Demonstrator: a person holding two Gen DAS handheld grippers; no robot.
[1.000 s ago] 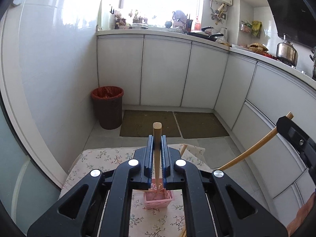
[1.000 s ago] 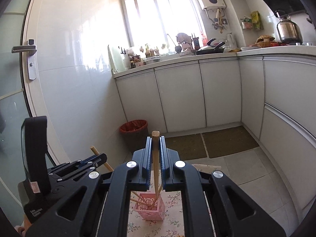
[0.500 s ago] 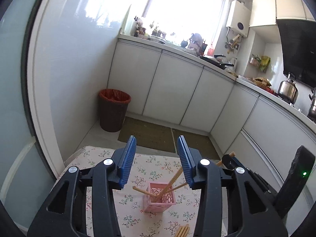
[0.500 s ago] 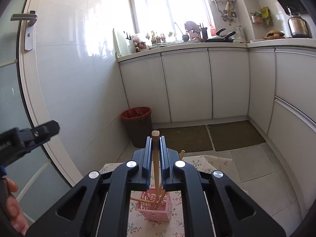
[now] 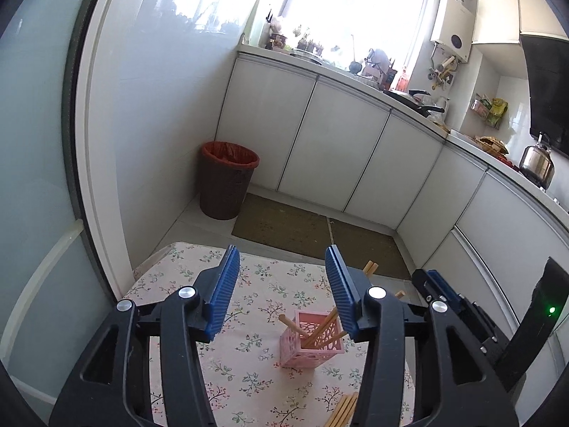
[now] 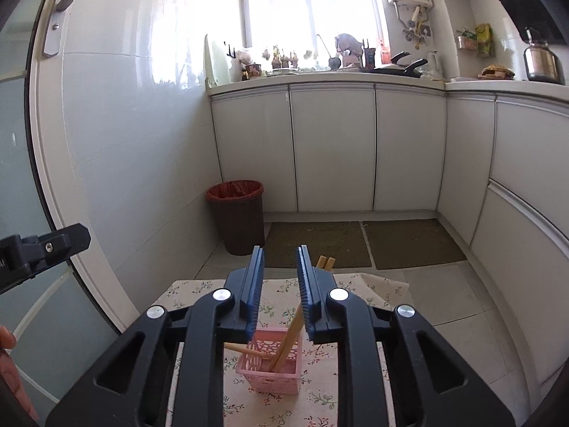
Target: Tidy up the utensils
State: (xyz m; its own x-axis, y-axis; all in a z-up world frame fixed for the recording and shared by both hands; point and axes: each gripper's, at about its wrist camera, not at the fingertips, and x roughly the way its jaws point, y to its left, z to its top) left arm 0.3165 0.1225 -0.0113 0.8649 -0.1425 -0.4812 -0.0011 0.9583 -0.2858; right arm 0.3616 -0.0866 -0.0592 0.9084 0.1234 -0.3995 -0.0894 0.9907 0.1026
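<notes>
Wooden chopsticks (image 6: pixel 284 341), clamped a second ago, are now dropped into the pink basket (image 6: pixel 270 373); both the left gripper (image 5: pixel 281 295) and right gripper (image 6: pixel 279 291) are being opened, empty; more chopsticks (image 5: pixel 343 409) are left on the cloth.

Pink basket (image 5: pixel 313 347), floral tablecloth (image 5: pixel 249 366), blue-padded black left tool (image 5: pixel 281 297)

Brown trash bin (image 6: pixel 237 221) with a red liner sits in the corner by white cabinets (image 6: pixel 330 149), two dark floor mats (image 6: pixel 362 243) down front, kettle (image 6: pixel 542 62) on the counter.
</notes>
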